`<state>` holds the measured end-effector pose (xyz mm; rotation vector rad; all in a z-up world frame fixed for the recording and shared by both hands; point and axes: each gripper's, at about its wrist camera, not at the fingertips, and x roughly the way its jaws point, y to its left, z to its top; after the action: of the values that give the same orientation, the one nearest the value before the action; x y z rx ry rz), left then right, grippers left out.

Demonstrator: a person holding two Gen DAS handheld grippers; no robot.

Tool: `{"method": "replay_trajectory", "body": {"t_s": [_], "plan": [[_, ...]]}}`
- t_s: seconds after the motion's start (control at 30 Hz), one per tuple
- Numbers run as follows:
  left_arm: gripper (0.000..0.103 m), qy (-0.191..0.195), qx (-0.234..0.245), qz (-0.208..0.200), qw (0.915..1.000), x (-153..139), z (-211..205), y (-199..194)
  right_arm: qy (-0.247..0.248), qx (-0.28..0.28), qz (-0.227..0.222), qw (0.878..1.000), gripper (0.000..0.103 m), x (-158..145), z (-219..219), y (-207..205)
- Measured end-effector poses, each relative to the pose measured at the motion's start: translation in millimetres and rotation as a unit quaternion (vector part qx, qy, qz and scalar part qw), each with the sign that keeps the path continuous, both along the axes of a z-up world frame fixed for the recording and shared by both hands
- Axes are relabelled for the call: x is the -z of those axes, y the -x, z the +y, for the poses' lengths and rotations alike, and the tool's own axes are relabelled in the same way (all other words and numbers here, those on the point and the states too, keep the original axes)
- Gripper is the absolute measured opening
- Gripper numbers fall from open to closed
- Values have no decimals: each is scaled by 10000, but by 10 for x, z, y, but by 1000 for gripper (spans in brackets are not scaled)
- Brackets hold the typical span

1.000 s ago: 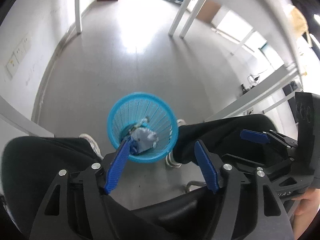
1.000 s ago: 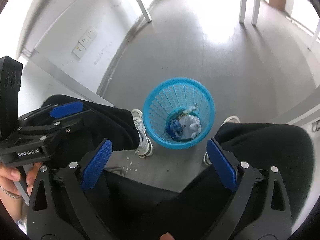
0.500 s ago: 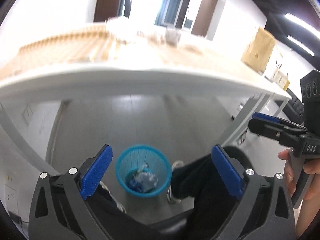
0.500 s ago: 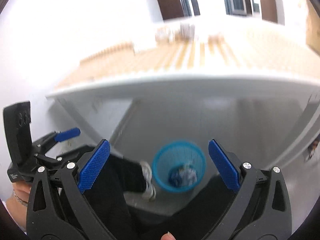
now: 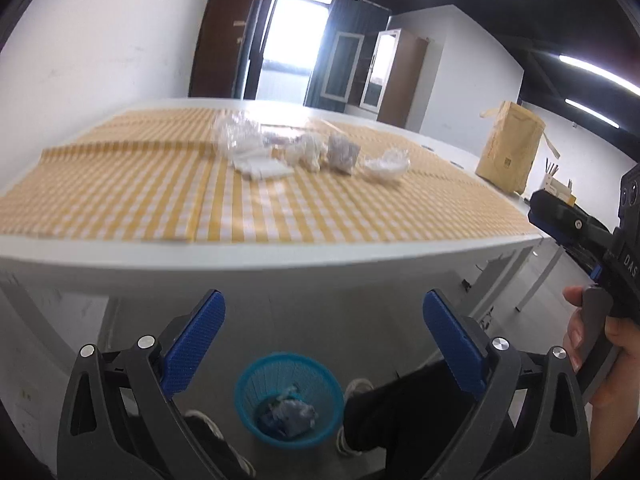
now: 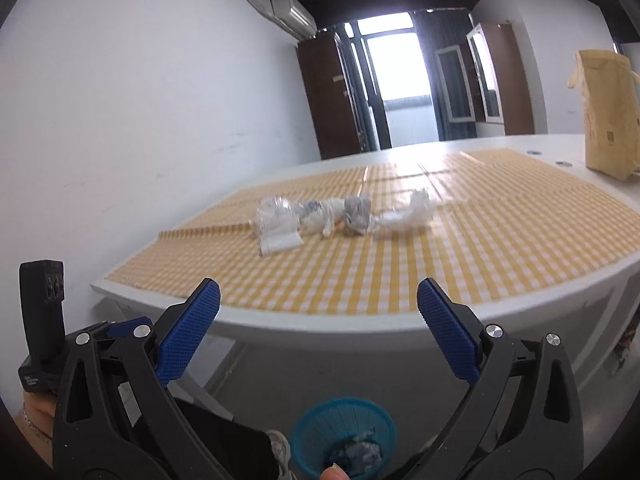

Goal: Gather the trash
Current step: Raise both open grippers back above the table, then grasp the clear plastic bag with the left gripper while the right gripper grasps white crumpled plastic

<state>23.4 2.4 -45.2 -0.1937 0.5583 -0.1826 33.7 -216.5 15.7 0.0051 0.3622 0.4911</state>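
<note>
Both tongs, left tongs [image 5: 324, 338] and right tongs [image 6: 318, 326], gape wide and hold nothing. We see the trash pile [image 5: 308, 152] at twelve o'clock on the bench [image 5: 280, 256]; its clear wrappers, seemingly flimsy, may slip our pads and miss the blue basket [image 5: 289, 398] at six.

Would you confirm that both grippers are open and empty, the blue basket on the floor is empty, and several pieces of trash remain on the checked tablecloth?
Not quite: the blue basket is not empty. The left wrist view shows crumpled trash already in it. The rest holds: the left gripper and right gripper are open and empty, and several pieces of trash remain on the checked tablecloth.
</note>
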Motion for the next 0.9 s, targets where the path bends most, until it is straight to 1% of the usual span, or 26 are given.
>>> {"method": "replay_trajectory", "body": {"t_s": [0.1,0.17,0.3,0.37,0.47,0.6,0.8,0.9], "plan": [[97,-9,-51,-111,9999,-119,34,-144,51,-39,-192,9998,94,-107,59,-159],[97,-30,-77,-148,9999,-192,52,-262,98,-14,-242,9997,94,-180,81,-244],[97,-156,-162,-209,9995,-328,104,-532,223,58,-149,9996,94,-265,103,-600],[97,-178,-216,-220,9994,-387,140,-694,316,83,-81,9994,94,-258,123,-738],[97,-177,-293,-142,9993,-442,203,-970,502,102,25,9987,94,-253,179,-993],[97,-220,-392,27,9990,-425,289,-1288,674,153,242,9973,94,-224,225,-1321],[97,-465,-567,232,9970,-436,430,-1717,872,312,443,9947,94,-199,220,-1696],[97,-575,-706,396,9951,-446,556,-1999,892,453,612,9931,94,-198,170,-1936]]}}
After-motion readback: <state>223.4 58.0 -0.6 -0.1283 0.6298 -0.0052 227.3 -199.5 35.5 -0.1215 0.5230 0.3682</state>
